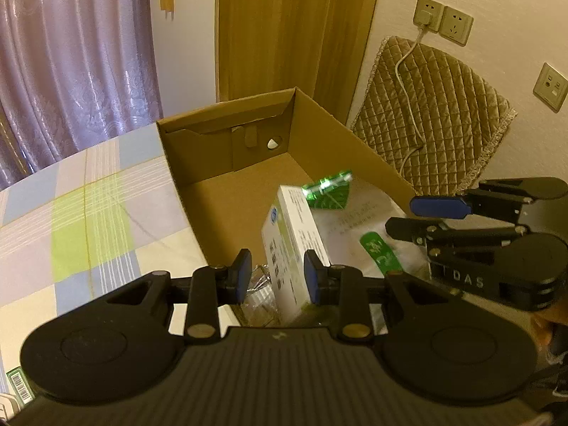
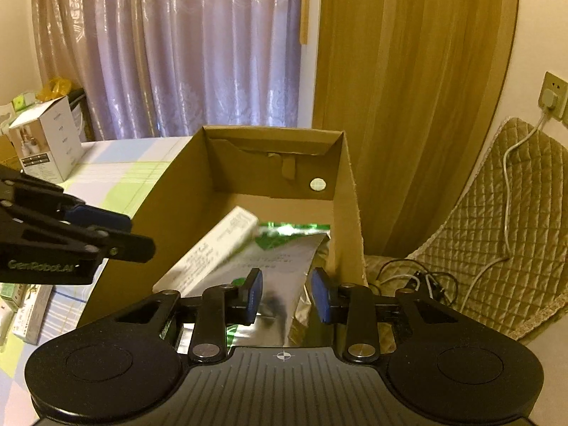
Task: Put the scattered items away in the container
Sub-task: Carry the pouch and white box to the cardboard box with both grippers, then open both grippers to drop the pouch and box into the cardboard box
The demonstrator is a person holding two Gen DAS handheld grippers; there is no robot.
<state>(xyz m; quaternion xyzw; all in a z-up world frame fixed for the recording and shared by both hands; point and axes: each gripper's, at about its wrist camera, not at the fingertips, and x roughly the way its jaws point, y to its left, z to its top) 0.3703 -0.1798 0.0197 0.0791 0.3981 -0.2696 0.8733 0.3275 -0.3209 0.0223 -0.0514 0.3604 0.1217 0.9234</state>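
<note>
Both pairs of jaws are held apart and empty over the cardboard box (image 2: 273, 163). Between and just beyond the left gripper (image 1: 277, 275), a white carton (image 1: 293, 234) is seen leaning inside: light and stiff, best pinched across its narrow faces. Ahead of the right gripper (image 2: 285, 294), a foil pouch (image 2: 287, 269) lies, judged slippery and crushable, best taken by its sealed edge.

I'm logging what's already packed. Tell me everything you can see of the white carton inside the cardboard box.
The white carton is a long, slim paperboard pack with small printed text, a blue round logo and a pale green band. It lies tilted in the cardboard box, partly overlapping the silvery, green-topped pouch. The left hand-held gripper hangs open above its near end; contact is not clear.
</note>
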